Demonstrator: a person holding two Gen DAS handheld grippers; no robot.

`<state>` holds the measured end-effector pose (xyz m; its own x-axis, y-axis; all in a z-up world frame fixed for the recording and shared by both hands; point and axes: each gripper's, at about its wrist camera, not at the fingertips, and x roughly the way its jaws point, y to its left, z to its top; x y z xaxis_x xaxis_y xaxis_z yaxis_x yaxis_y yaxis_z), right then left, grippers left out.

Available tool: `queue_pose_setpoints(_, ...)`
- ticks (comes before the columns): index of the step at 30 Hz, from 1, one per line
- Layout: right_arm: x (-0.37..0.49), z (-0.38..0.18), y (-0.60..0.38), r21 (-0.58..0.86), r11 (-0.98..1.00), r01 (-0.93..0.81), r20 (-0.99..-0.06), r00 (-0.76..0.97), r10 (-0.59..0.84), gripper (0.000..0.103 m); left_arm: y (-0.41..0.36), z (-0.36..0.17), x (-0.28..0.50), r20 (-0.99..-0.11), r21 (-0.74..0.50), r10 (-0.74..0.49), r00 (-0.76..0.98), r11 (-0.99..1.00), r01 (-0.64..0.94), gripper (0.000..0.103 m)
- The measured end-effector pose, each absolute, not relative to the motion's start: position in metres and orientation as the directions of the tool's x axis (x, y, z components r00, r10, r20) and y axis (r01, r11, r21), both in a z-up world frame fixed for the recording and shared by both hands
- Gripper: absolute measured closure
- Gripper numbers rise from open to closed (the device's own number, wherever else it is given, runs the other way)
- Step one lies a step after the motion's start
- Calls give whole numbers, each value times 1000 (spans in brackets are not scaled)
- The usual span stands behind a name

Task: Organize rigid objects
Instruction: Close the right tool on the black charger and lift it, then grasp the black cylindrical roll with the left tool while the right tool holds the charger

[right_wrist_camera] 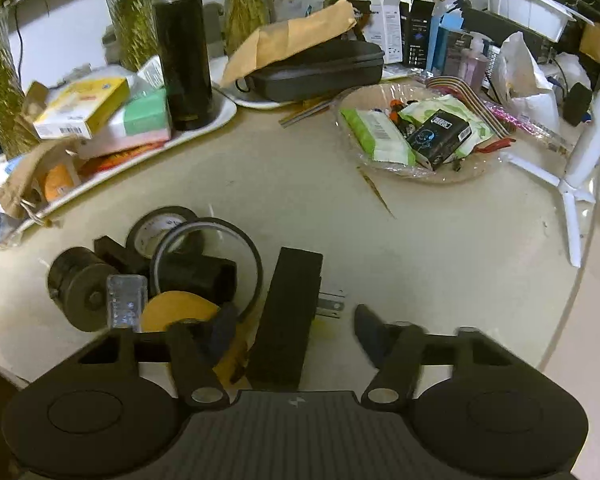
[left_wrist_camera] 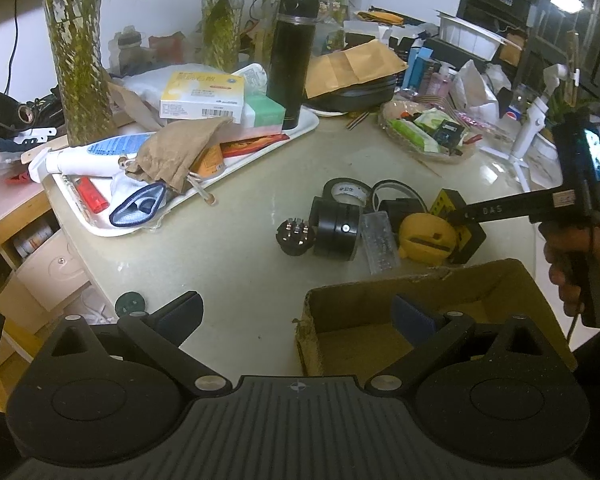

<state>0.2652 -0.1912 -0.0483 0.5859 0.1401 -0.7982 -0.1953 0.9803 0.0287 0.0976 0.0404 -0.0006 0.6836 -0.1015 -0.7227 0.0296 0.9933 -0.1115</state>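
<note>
Black plug block (right_wrist_camera: 288, 316) sits between our right tool's (right_wrist_camera: 296, 332) spread fingers, not yet pinched; off-centre closing could topple it. Left tool (left_wrist_camera: 300, 312) spread, empty.

Pale surface (left_wrist_camera: 240, 264), cluttered at the back. White tray (left_wrist_camera: 300, 130) at left, bearing a black flask (left_wrist_camera: 290, 60) upright, a yellow box (left_wrist_camera: 202, 94) on a green pack (left_wrist_camera: 266, 112), a brown pouch (left_wrist_camera: 176, 152), a white tube (left_wrist_camera: 88, 156) and a red lighter (left_wrist_camera: 91, 194). Behind the tray, glass vases (left_wrist_camera: 78, 60) with green stems. Right of the flask, a dark case (right_wrist_camera: 320, 70) under a brown envelope (right_wrist_camera: 296, 42). Further right, a clear dish (right_wrist_camera: 460, 172) of packets beside a white tripod (right_wrist_camera: 576, 184).
</note>
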Motion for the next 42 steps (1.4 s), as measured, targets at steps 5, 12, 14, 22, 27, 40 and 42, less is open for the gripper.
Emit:
queue_pose_setpoints(5, 268, -57, -187, 19, 980, -198, -817, 563, 129, 73, 40, 0, 97, -722, -111, -101, 685, 993, 29, 0)
queue_pose_setpoints(12, 265, -52, -188, 13, 978, -208, -801, 583, 135, 73, 39, 0, 98, -718, -118, -108, 688, 992, 32, 0)
queue_pose_setpoints(14, 263, -47, -190, 11, 977, -215, -792, 594, 140, 73, 39, 0, 98, -716, -118, -110, 689, 992, 36, 0)
queue_pose_setpoints(22, 251, -27, -197, 24, 970, -240, -766, 619, 172, 73, 34, 5, 102, -702, -95, -109, 704, 994, 60, 0)
queue_pose_setpoints(27, 239, -15, -203, 29, 965, -262, -750, 632, 195, 74, 27, 8, 111, -693, -69, -117, 712, 993, 97, 0)
queue_pose_setpoints(40, 203, 15, -217, -34, 953, -302, -708, 680, 190, 73, 16, 4, 145, -677, -57, -162, 718, 984, 168, 0)
queue_pose_setpoints(42, 199, 18, -221, -36, 954, -299, -702, 687, 189, 73, 16, -1, 154, -683, -80, -184, 707, 981, 178, 0)
